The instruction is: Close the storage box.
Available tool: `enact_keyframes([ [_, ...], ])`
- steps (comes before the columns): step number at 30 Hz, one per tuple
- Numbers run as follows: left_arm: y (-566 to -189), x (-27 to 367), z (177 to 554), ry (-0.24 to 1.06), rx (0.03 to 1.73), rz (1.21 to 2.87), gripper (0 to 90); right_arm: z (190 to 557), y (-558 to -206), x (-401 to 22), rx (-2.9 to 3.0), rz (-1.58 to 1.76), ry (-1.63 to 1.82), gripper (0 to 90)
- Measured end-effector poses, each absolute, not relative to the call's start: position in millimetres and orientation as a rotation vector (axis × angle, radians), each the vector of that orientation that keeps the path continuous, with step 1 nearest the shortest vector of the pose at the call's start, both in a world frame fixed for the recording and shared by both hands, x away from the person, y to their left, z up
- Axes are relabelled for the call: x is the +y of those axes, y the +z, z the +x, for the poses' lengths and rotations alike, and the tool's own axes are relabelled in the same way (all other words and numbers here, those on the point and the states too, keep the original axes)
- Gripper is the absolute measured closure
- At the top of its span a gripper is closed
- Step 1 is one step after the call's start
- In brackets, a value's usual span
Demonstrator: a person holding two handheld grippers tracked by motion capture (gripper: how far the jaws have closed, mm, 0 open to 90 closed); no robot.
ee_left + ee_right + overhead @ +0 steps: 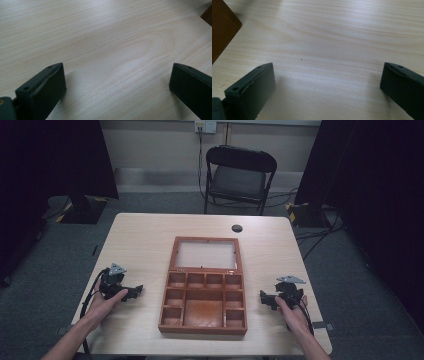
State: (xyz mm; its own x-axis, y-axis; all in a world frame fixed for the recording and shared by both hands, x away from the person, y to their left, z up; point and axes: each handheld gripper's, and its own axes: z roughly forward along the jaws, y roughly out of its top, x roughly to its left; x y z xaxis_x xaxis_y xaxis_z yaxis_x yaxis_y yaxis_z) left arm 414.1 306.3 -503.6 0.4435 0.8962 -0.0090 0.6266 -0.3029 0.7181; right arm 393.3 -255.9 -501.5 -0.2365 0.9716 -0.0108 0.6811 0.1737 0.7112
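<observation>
Lying between both sets of fingers, the wooden box (203, 306) runs lengthwise away from the person; left gripper (136, 291) and right gripper (263, 298) gape wide, empty, about equally near.

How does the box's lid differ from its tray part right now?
The lid lies open flat on the far side, while the tray sits nearer the person. The lid holds one pale pane; the tray is split into many compartments, small ones around a large middle one. Both are the same reddish-brown wood and joined along one edge.

A recording lab: black curtains (55, 155), cabled stands, a lone folding chair (239, 175).
</observation>
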Motion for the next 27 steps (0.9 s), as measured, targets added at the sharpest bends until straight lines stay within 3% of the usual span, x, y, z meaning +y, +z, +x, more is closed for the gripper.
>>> enact_keyframes([
  [6, -501.6, 306.4, 416.0, 0.526, 1.285, 2.045, 1.5, 393.0, -500.3, -255.7, 1.998, 1.562, 0.811, 0.0],
  [9, -499.9, 306.8, 415.8, 0.535, 1.297, 2.029, 7.3, 392.8, -499.7, -256.4, 2.008, 1.562, 0.814, 0.0],
  [10, -497.1, 308.8, 415.7, 0.528, 1.286, 2.025, 19.5, 392.9, -499.6, -256.2, 2.006, 1.564, 0.813, 0.0],
  [11, -496.0, 309.4, 415.9, 0.521, 1.289, 2.017, 20.5, 392.9, -499.5, -255.7, 2.003, 1.564, 0.814, 1.4],
  [12, -496.0, 309.4, 415.9, 0.521, 1.289, 2.017, 17.9, 392.9, -499.5, -255.7, 2.003, 1.564, 0.814, 1.4],
  [13, -493.3, 309.5, 416.3, 0.529, 1.306, 2.004, 15.7, 392.9, -497.6, -255.4, 1.994, 1.565, 0.835, 10.8],
  [14, -493.3, 309.5, 416.3, 0.529, 1.306, 2.004, 16.2, 392.9, -497.6, -255.4, 1.994, 1.565, 0.835, 10.8],
  [15, -492.1, 309.5, 416.3, 0.523, 1.305, 1.997, 16.2, 393.3, -495.8, -255.4, 1.99, 1.571, 0.855, 17.0],
  [16, -489.6, 308.3, 415.9, 0.522, 1.293, 1.994, 16.5, 394.9, -493.1, -255.3, 1.984, 1.584, 0.852, 12.6],
  [18, -486.4, 306.6, 414.8, 0.51, 1.277, 1.982, 16.8, 394.9, -491.3, -255.0, 1.98, 1.595, 0.858, 16.7],
  [21, -483.1, 304.8, 413.6, 0.491, 1.257, 1.97, 17.7, 394.2, -488.5, -255.4, 1.996, 1.568, 0.88, 13.7],
  [27, -470.4, 295.0, 412.8, 0.463, 1.22, 1.938, 18.7, 393.9, -476.2, -255.5, 1.984, 1.552, 0.947, 19.3],
])
